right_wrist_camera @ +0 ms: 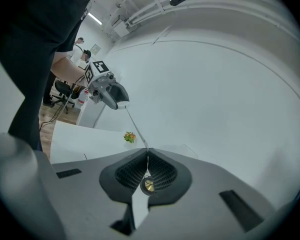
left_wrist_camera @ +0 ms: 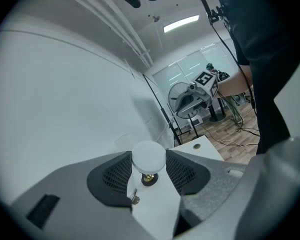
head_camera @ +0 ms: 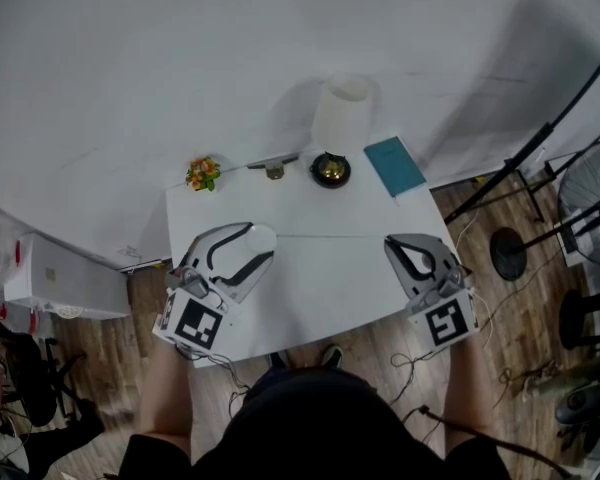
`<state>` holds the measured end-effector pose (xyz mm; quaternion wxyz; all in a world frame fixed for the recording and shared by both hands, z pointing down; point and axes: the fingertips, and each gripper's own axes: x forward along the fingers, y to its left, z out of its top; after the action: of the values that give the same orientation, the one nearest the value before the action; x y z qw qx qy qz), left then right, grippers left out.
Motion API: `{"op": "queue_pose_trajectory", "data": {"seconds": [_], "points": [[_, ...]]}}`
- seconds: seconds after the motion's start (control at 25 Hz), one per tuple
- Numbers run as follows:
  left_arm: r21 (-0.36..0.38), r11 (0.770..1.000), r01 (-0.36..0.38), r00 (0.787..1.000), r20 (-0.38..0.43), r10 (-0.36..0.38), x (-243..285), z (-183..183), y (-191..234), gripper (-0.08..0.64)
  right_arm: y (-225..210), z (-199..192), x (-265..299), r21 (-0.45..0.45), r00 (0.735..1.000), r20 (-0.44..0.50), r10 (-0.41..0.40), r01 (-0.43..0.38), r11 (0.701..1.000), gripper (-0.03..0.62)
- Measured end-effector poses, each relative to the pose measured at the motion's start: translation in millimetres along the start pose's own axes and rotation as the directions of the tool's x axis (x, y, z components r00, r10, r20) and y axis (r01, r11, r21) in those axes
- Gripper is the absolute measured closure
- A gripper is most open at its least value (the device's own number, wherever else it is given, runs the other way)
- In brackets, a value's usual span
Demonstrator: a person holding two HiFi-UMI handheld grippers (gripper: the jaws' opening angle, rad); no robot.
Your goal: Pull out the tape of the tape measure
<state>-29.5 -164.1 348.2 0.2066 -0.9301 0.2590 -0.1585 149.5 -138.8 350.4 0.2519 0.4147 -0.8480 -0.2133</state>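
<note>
Slowly now: my left gripper (head_camera: 262, 241) grasps the white tape measure (left_wrist_camera: 149, 156), the right gripper (right_wrist_camera: 147, 151) is clenched on the tape (right_wrist_camera: 136, 128); I should pull straight toward three o'clock.

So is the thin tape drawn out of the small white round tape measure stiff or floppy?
Probably floppy: the thin tape runs straight, seemingly only because the right gripper, shut on its end, and the left gripper, clamped on the white round case, stretch it. It looks hair-narrow, so likely very light. Released, it may well snap back into the case.
</note>
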Motion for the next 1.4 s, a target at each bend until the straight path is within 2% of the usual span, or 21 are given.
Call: {"op": "queue_pose_trajectory", "data": {"seconds": [0.24,0.52,0.84,1.24,1.4], "points": [[-0.032,0.999,-0.038,0.999,-0.018,0.037,-10,-4,11,0.348,-18,-12,-15,0.074,0.998,-0.034,-0.059,0.062,0.995,0.583],[-0.028,0.999,-0.042,0.999,-0.031,0.041,-16,-11,13,0.348,-21,-21,-22,0.059,0.996,-0.063,-0.068,0.072,0.996,0.583],[-0.075,0.994,-0.077,0.995,-0.064,0.072,-31,-23,22,0.348,-36,-37,-40,0.07,0.987,-0.12,-0.111,0.12,0.99,0.583],[-0.045,0.996,-0.074,0.994,-0.08,0.07,-36,-27,21,0.348,-33,-40,-45,0.066,0.986,-0.124,-0.112,0.121,0.99,0.583],[-0.069,0.992,-0.104,0.991,-0.091,0.098,-42,-30,28,0.348,-42,-46,-53,0.075,0.979,-0.146,-0.145,0.157,0.985,0.583]]}}
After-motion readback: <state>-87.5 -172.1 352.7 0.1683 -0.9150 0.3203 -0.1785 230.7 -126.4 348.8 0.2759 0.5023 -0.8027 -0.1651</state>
